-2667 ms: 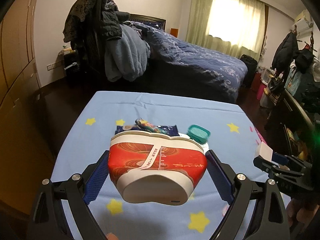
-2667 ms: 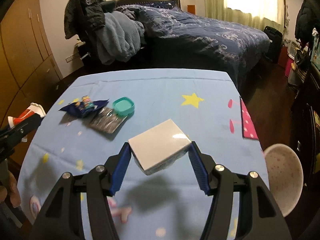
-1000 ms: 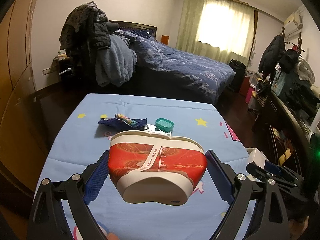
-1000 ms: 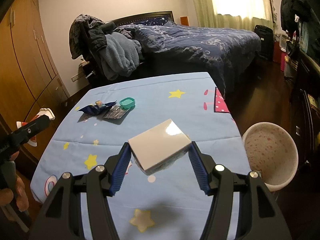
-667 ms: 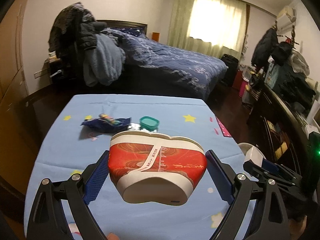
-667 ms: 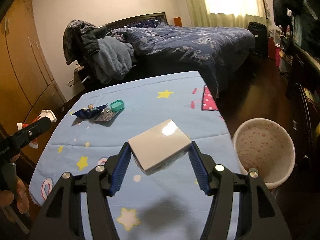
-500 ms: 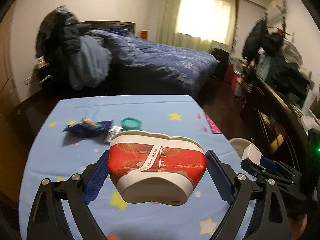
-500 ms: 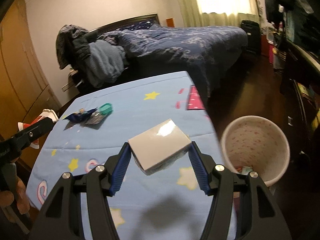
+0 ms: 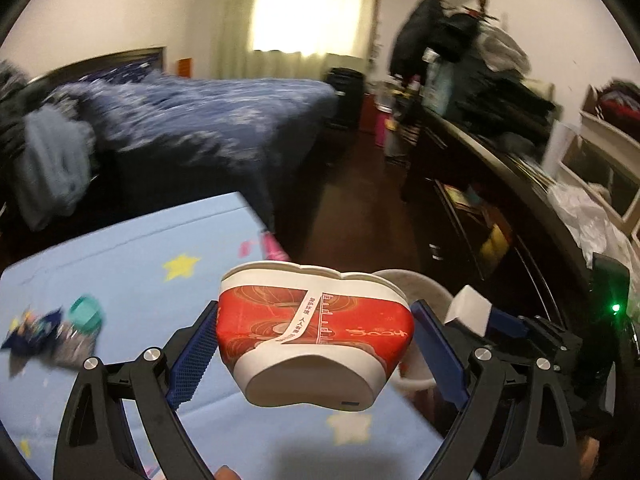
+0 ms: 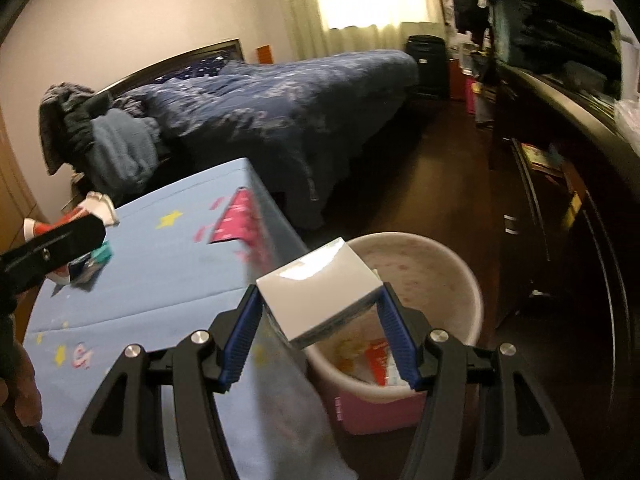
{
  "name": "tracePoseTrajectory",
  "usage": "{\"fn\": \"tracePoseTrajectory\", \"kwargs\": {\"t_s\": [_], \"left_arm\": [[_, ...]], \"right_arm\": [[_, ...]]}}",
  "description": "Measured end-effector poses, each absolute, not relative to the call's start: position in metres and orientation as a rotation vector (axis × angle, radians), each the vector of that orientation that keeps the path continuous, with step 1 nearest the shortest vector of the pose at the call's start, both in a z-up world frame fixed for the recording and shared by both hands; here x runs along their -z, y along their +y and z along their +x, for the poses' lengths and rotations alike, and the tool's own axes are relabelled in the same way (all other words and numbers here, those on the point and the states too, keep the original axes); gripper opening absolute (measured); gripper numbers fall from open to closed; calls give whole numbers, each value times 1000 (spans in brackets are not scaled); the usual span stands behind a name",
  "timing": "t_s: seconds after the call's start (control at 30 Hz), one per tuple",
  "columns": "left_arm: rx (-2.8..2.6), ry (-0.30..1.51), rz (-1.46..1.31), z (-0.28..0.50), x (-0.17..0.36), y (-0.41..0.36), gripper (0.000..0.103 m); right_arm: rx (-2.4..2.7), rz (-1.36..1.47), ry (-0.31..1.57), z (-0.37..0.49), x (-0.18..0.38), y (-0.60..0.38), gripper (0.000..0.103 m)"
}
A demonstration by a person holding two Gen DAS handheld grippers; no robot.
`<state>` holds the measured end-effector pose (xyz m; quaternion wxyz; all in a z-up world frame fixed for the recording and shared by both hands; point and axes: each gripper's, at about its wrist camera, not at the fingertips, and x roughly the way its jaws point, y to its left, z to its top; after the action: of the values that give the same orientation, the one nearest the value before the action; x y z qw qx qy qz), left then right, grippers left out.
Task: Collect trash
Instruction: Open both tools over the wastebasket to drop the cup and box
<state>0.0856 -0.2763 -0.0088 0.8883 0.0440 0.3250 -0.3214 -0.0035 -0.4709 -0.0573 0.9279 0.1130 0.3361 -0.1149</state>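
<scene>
Small upside-down Chinese print on the red paper cup (image 9: 314, 322), illegible

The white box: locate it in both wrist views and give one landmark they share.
Left wrist: white box at right, small, clamped in the right gripper.
Right wrist: white box at centre, between the blue pads, over the trash bin.
Shared landmark: the pink patch at the tablecloth's edge.

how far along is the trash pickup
Some trash already lies in the bin. In hand: the left gripper holds a red cup, the right gripper a white box over the bin. Left on the table: wrappers and a teal lid.
</scene>
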Motion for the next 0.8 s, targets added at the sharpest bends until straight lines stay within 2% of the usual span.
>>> {"fn": "tracePoseTrajectory", "kwargs": {"t_s": [0.4,0.8], "left_arm": [[782,736,156,116,25,-366,92],[788,788,184,131,44,-408,92]], "right_arm": [[327,290,706,11,85,-529,60],[350,310,747,25,110,-547,60]]}}
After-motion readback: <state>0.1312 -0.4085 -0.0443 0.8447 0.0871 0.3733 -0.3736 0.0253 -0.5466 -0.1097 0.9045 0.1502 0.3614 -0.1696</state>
